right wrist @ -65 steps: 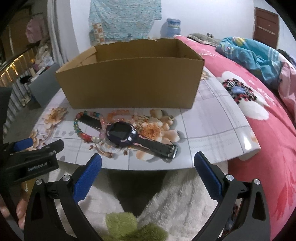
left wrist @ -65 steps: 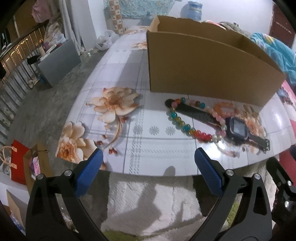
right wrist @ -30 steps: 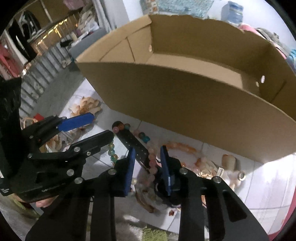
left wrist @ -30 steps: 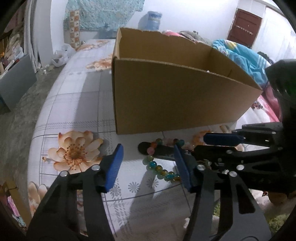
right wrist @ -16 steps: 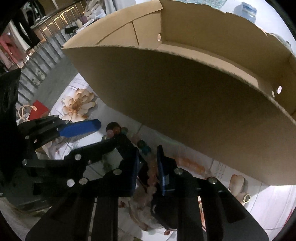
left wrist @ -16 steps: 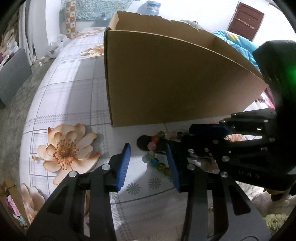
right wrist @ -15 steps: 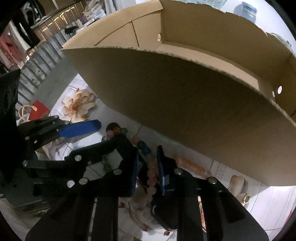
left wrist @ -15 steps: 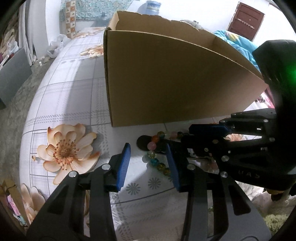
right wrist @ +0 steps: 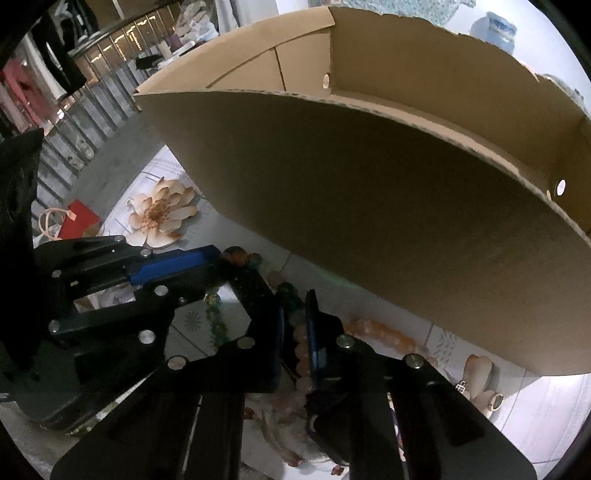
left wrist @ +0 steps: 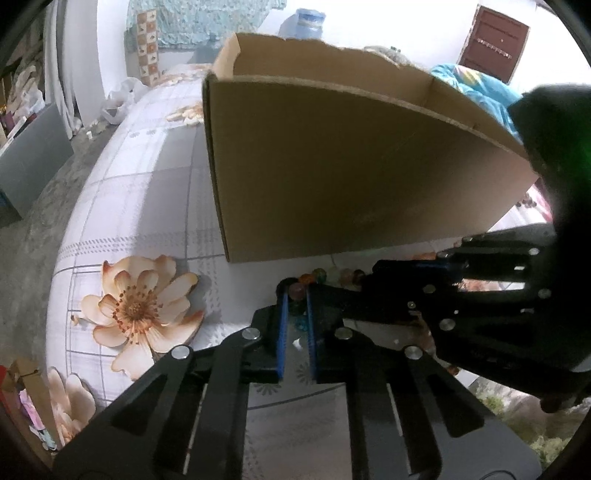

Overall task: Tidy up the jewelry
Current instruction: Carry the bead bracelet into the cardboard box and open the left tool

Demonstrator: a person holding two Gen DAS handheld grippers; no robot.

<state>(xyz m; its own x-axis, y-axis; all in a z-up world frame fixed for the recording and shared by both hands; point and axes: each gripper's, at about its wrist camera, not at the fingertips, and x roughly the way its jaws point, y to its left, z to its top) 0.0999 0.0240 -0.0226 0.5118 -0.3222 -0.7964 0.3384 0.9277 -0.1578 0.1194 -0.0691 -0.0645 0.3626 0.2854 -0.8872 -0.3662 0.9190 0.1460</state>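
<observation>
Left wrist view looks over a glossy white counter covered with a grid-patterned sheet printed with peach lotus flowers. Beyond it stand a white wall, a brown door, a blue water jug and a rumpled turquoise blanket; grey floor lies to the left. A large open brown corrugated cardboard box sits on the counter, its long side running left to right.

Just in front of the box lies a bracelet of round glassy multicoloured beads, draped over a flat black perforated watch strap. In the right wrist view the strap's long axis runs diagonally from upper left down to lower right, its rounded tip towards the left tongs. A pale orange beaded bracelet lies to the right, nearer the box.

Black left tongs with ribbed blue pads are narrow and closing, with beads of the multicoloured bracelet between the tips. Right tongs, also black with blue pads, are drawn nearly together, with pinkish beads and the strap between them; whether they clamp beads, strap or both I cannot tell. The two tools nearly meet above the jewellery.
</observation>
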